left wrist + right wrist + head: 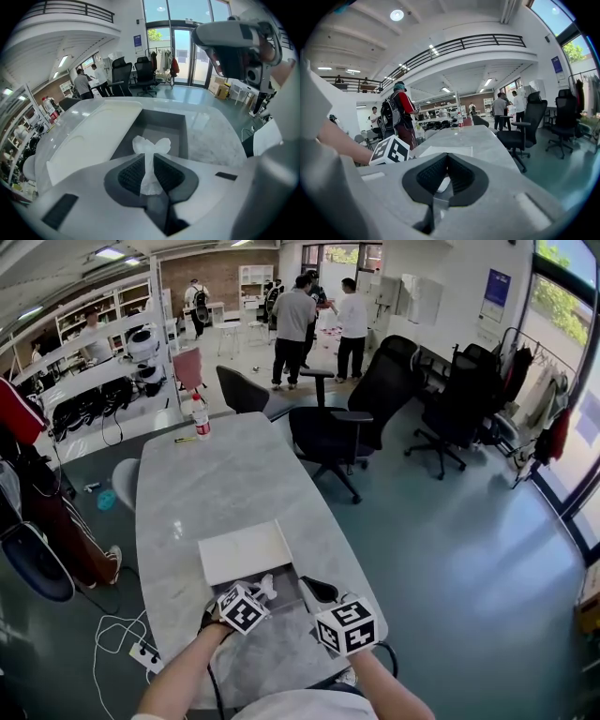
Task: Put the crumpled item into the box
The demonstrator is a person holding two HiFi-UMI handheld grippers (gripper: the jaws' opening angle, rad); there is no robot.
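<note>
Closest in, the left gripper (149, 160) has its jaws closed on the crumpled item (151, 145), a white wad of thin paper. It is pinched by a narrow waist between the ribbed pads, and its puffed top pokes out past the tips. The gripper hangs over the near end of the open box (165, 133), whose grey inside shows bare beyond the wad. The white lid (91, 138) lies flat to the left on the marble desk (216, 479). The right gripper (446, 158) sits alongside with its jaws together and nothing between them, near the box's right side.

The main risk, as I judge it, is the release. Paper this light may cling to the ribbing on one pad and ride away with the gripper, or drift as it falls. Because the wad sits near the box's close wall, not over its middle, a slight drift could land it on the rim or the desk. The idle right gripper could also nudge the box.
</note>
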